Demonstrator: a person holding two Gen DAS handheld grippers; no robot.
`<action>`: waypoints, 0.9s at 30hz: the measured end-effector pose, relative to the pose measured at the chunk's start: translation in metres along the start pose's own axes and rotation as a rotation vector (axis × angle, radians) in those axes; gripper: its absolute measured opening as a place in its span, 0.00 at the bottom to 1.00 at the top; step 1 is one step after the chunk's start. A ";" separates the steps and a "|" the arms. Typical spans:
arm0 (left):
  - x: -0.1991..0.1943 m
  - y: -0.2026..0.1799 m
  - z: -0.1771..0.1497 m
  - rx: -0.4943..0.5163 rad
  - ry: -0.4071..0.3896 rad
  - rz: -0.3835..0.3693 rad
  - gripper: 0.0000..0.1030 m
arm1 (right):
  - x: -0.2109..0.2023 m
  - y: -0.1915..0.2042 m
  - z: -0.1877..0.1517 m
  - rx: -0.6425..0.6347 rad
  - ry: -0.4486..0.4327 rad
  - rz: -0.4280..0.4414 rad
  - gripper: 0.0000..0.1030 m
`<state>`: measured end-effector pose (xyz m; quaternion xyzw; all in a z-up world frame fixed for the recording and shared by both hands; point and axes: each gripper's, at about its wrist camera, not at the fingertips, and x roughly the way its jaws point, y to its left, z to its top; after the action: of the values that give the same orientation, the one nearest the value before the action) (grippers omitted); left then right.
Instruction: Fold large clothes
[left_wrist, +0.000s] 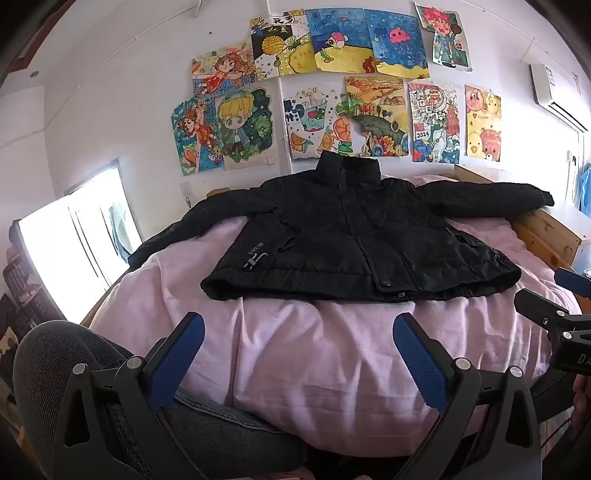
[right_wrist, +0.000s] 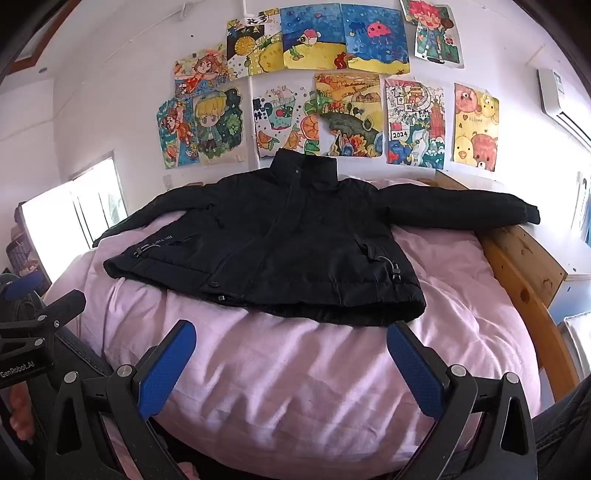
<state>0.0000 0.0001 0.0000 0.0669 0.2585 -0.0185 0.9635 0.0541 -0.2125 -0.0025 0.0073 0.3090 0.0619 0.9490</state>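
A black padded jacket (left_wrist: 354, 236) lies flat, front up and zipped, on a pink bed cover (left_wrist: 314, 354), collar toward the wall and both sleeves spread out sideways. It also shows in the right wrist view (right_wrist: 280, 251). My left gripper (left_wrist: 299, 332) is open and empty, held over the pink cover just short of the jacket's hem. My right gripper (right_wrist: 291, 339) is open and empty, also over the cover (right_wrist: 295, 369), near the hem's right corner. Each gripper's tip shows at the edge of the other's view.
A wooden bed frame (right_wrist: 517, 266) runs along the right side. A bright window (left_wrist: 74, 243) is at the left. Children's drawings (left_wrist: 332, 92) cover the wall behind the bed. An air conditioner (left_wrist: 554, 92) hangs at the upper right. My knee in grey jeans (left_wrist: 74, 369) is at the lower left.
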 end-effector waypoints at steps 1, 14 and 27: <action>0.000 0.000 0.000 0.000 0.000 0.000 0.97 | 0.000 0.000 0.000 0.001 0.001 0.000 1.00; 0.000 0.000 0.000 0.001 -0.001 0.001 0.97 | 0.000 -0.003 0.000 0.007 0.005 0.003 1.00; -0.001 0.000 0.000 0.002 -0.001 0.001 0.97 | 0.001 -0.004 0.000 0.012 0.011 0.004 1.00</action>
<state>-0.0007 0.0001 0.0004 0.0682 0.2581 -0.0183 0.9635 0.0553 -0.2169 -0.0033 0.0133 0.3144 0.0621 0.9472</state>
